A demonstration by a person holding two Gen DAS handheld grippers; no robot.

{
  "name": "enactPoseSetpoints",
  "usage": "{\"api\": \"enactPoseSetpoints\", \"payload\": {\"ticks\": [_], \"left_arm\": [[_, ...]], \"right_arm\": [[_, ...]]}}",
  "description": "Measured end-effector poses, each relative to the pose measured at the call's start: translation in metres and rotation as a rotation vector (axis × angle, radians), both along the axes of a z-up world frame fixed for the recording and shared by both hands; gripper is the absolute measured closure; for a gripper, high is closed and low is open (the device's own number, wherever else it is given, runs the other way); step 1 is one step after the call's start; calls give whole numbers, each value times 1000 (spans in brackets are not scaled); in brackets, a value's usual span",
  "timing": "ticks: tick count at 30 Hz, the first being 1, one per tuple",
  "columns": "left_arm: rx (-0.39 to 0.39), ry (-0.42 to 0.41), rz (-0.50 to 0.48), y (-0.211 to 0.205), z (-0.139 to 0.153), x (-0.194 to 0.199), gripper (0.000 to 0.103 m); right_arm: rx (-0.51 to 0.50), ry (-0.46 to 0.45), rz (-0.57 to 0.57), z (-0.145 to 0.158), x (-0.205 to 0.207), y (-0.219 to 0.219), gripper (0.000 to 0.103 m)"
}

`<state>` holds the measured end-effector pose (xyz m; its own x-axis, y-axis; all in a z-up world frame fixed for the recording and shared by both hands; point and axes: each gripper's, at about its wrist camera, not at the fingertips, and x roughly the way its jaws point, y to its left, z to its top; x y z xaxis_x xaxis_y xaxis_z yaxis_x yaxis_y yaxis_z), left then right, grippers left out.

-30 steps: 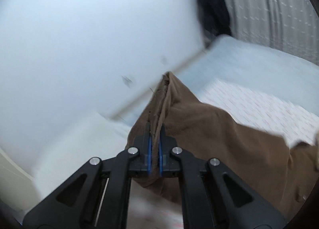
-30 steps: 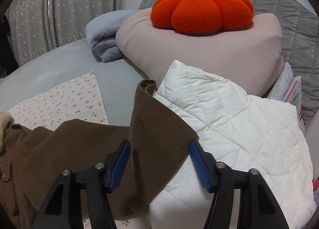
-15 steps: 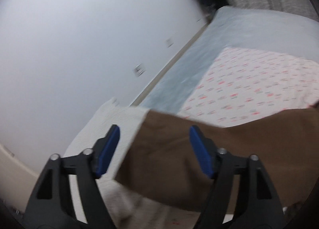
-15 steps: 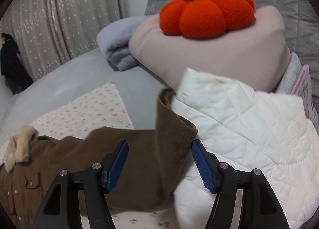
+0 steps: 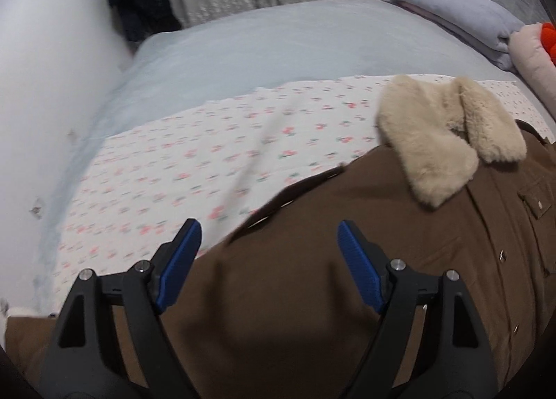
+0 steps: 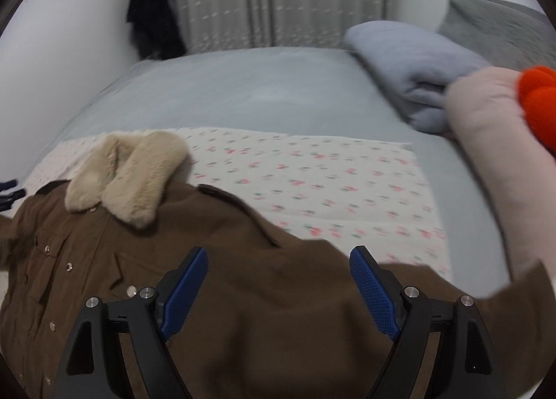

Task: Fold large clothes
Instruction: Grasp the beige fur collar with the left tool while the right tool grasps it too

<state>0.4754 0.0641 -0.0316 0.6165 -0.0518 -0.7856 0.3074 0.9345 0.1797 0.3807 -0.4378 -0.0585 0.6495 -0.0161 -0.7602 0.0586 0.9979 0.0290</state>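
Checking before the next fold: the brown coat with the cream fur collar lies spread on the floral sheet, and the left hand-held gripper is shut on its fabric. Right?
Not quite. The left hand-held gripper is open, jaws apart over the brown coat with the cream fur collar, as the left wrist view shows. The coat does lie spread on the floral sheet.
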Motion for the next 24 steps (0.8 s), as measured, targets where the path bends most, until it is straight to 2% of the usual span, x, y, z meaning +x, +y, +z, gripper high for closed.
{"api": "enactPoseSetpoints", "payload": {"ticks": [3,5,7,8,10,12,16,19,20,21,22,23,24], "left_arm": [[-53,38,-45,-26,-19,25,22],[-114,59,-63,-40,-27,35,22],[-210,83,-59,-57,-33,48,22],[-292,102,-62,-65,-34,56,22],[-406,130,-70,-79,-36,68,22],[-481,157,-81,-99,-40,81,22],[-440,194,-75,-136,-59,106,22],[-421,248,-21,-148,-79,121,22],[-435,283,5,-148,-83,122,22],[-458,285,17,-148,-86,121,25],[-507,250,-17,-151,-84,115,59],[-544,247,-45,-153,-82,111,74],[-563,191,-24,-152,-76,101,77]], "right_arm": [[-1,30,54,-20,32,23,17],[67,43,83,-27,52,36,17],[150,30,92,-28,67,44,17],[216,13,106,-26,77,52,17],[291,-6,130,-26,92,65,17],[338,10,154,-31,116,84,17],[353,60,127,-53,158,108,17],[315,105,83,-76,180,117,18],[300,118,60,-86,185,120,25],[335,109,67,-92,185,120,34],[402,86,92,-95,184,117,65],[422,51,82,-95,179,117,70],[403,20,84,-93,173,120,72]]}}
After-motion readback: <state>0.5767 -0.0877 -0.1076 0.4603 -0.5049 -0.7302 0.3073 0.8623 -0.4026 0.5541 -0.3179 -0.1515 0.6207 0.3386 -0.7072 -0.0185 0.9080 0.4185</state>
